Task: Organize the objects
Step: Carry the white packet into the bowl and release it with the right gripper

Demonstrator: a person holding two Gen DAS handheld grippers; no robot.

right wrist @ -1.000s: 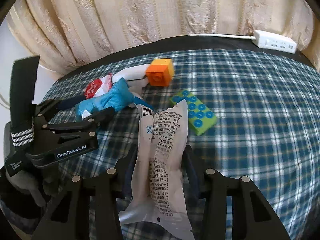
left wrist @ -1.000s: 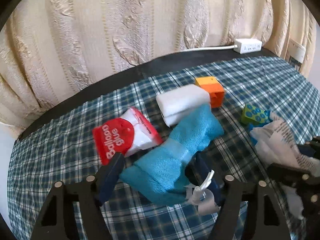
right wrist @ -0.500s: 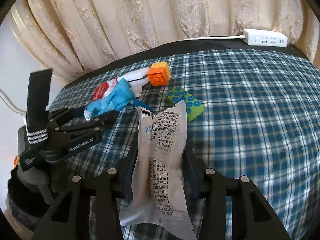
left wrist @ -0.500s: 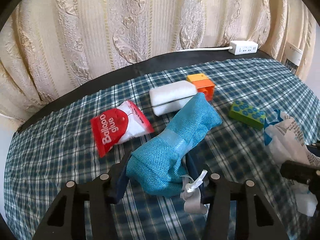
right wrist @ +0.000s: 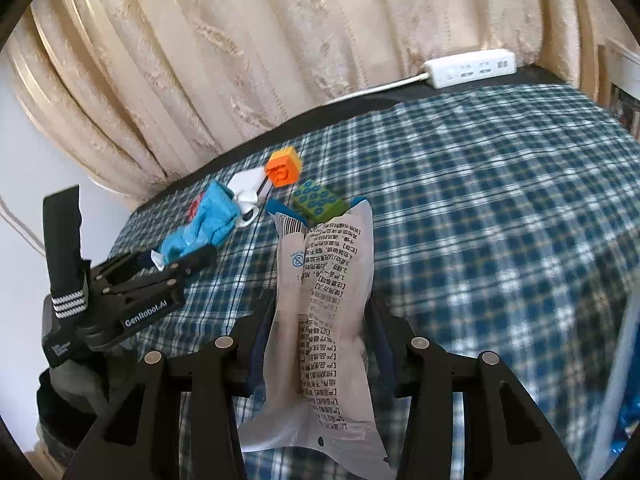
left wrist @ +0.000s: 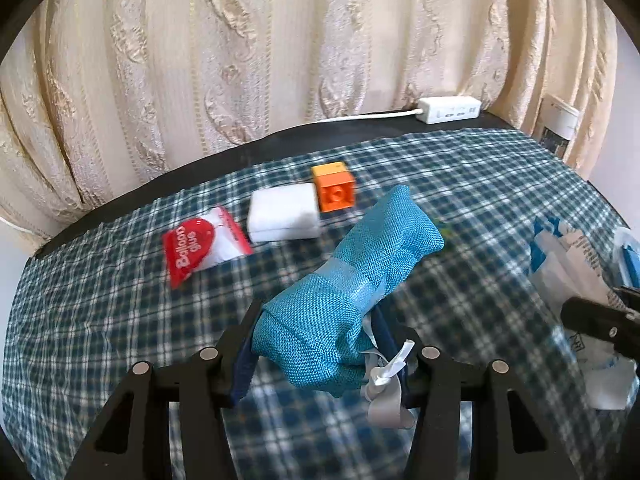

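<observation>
Tablecloth [left wrist: 100, 320] fills both frames' lower halves. Left gripper [left wrist: 320, 344], lower centre of its view, clamps the blue cloth [left wrist: 348, 300]; its free end droops and could snag. Right gripper [right wrist: 320, 344] pinches the packet [right wrist: 324, 320], slick film liable to slip. Orange block [left wrist: 334, 188] sits upper centre.

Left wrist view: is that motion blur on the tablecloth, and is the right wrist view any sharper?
Left wrist view: checked tablecloth smeared, teal cloth bundle fairly sharp. Right wrist view: tablecloth crisper, printed white packet readable, curtain blurred; both bend straight lines toward the rim.
</observation>
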